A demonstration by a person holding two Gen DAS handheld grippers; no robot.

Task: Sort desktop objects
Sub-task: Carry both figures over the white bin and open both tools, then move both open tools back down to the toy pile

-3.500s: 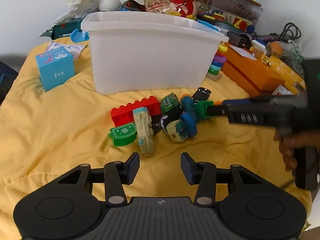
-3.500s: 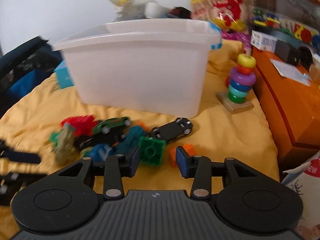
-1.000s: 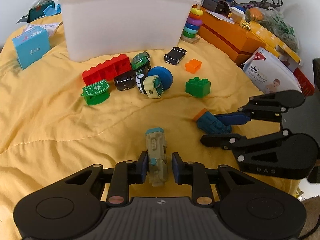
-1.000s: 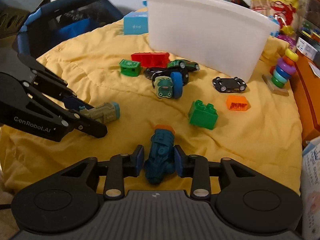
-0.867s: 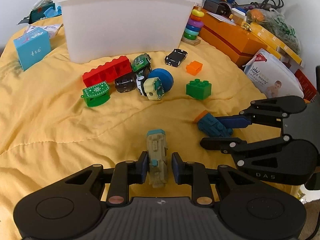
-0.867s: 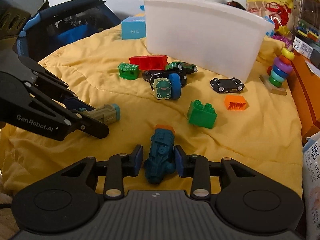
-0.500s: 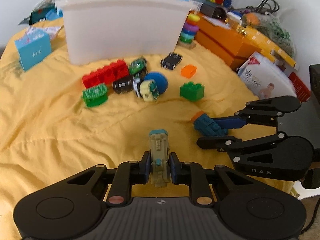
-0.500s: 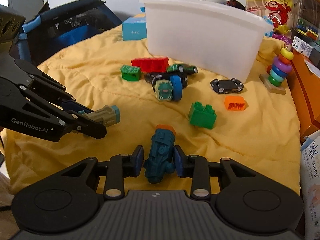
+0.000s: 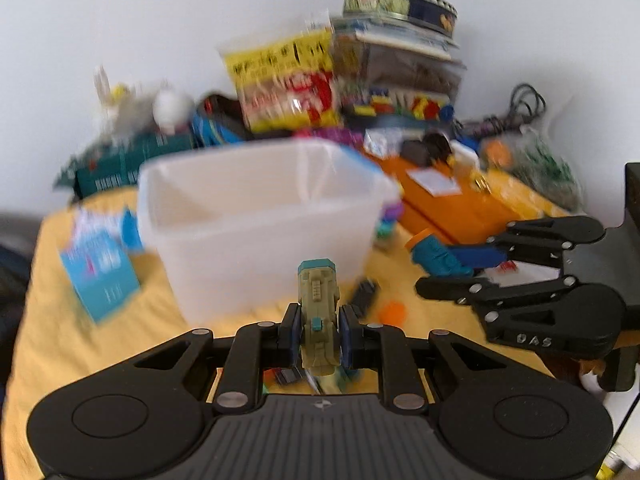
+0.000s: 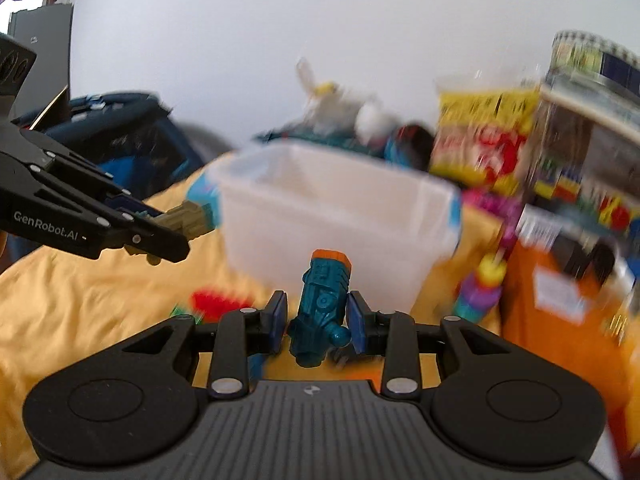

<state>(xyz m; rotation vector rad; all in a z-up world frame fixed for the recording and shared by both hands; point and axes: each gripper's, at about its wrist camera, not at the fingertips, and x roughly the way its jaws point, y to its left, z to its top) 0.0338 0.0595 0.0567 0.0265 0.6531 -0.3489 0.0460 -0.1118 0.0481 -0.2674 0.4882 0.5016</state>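
- We see the yellow quilt (image 9: 60,336) spread over the whole work surface, with most of the background blurred in both wrist views.
- We see the white plastic bin (image 9: 256,224) standing open on the quilt, directly ahead of both grippers; its inside looks bare as far as the blur lets us judge.
- Behind and to the right of the bin we see an orange box (image 9: 460,208), and behind the bin a yellow snack bag (image 9: 288,84) propped upright.
- We see a light blue carton (image 9: 102,270) tilted on the quilt to the left of the bin.
- Our left gripper (image 9: 319,334) is clamped on the beige toy train (image 9: 318,312), which points toward the bin's front wall and is lifted clear of the quilt.
- Our right gripper (image 10: 318,322) is clamped on the teal toy train (image 10: 322,304), its orange end aimed at the bin; in the left wrist view this train (image 9: 436,258) hangs just right of the bin's corner.
- Low on the quilt in front of the bin, we make out a red block (image 10: 218,302), a small black car (image 9: 365,292) and an orange piece (image 9: 392,312), all too blurred to describe further.
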